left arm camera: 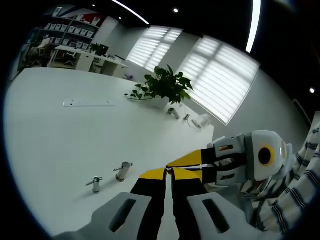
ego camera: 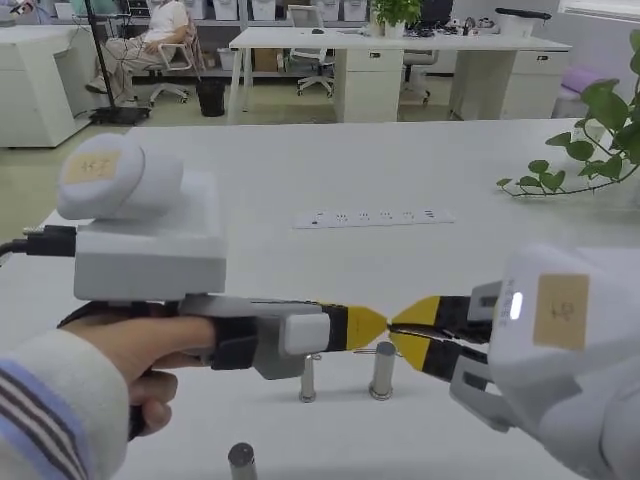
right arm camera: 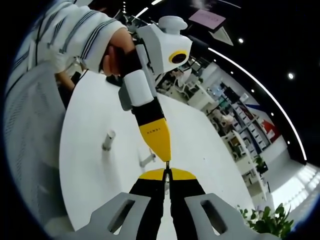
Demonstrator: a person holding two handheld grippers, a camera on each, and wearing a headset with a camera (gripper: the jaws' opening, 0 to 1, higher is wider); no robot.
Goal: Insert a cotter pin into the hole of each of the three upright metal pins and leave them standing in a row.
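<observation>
So the left gripper [ego camera: 374, 326] and the right gripper [ego camera: 400, 327] are nose to nose above the white table [ego camera: 300, 170]. Each has its yellow-tipped jaws squeezed together, and the thin dark sliver [right arm camera: 167, 164] where they meet is too small to make out. Two short upright grey metal pins [ego camera: 308, 380] stand side by side on the table near the tips, and the third pin [ego camera: 241, 462] sits apart, closer to the person.

The head view looks forward and down from the surface's [ego camera: 300, 170] near edge, close above the left gripper [ego camera: 378, 325] and right gripper [ego camera: 398, 328]. Each gripper view runs along its own jaws, facing the other gripper; all three share the upright pins [ego camera: 382, 370].
</observation>
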